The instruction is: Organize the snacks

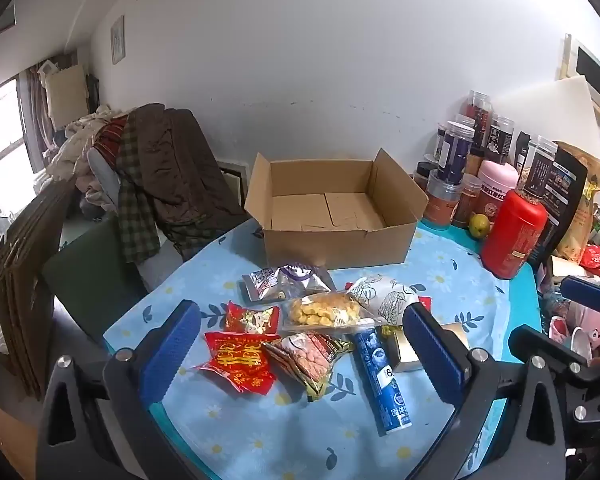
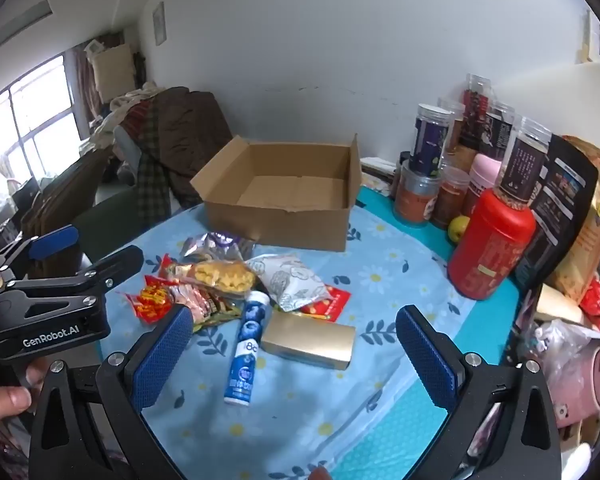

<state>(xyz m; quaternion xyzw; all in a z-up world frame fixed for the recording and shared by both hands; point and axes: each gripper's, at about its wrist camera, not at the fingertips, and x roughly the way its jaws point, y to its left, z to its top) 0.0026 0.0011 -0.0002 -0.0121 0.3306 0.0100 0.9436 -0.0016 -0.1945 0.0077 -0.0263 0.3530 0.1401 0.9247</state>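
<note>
Far left, off the table: brown and checked clothes heaped over a chair (image 1: 160,176). On the light-blue daisy-print tablecloth (image 1: 236,432), a loose pile of snacks, left to right: red foil packet with gold lettering (image 1: 240,360), smaller red sweet wrapper (image 1: 252,318), clear bag of pinkish nuts (image 1: 312,358), silver-and-purple crinkled bag (image 1: 288,280), clear bag of yellow biscuits (image 1: 322,312), white patterned pouch (image 1: 384,296), blue-and-white tube lying flat (image 1: 382,376), gold rectangular box (image 2: 310,342). Behind the pile, an open brown cardboard box (image 1: 332,240), flaps up, nothing inside (only its folded bottom showing). Right edge crowded: tall red canister (image 1: 514,232), small yellow-green fruit (image 1: 479,225), pink-lidded jar (image 1: 498,178), clear plastic jars (image 1: 452,152), dark printed bags (image 1: 556,200).

Left gripper (image 1: 302,354) with blue pads spread wide, clamping nothing, hanging above the near half of the pile; red packet, nuts and tube framed between the fingers. Right gripper (image 2: 294,354) likewise wide apart and bare, with tube and gold box lying between its fingers, beneath them. Whole pile near both tongs, just in front of the cardboard box.
</note>
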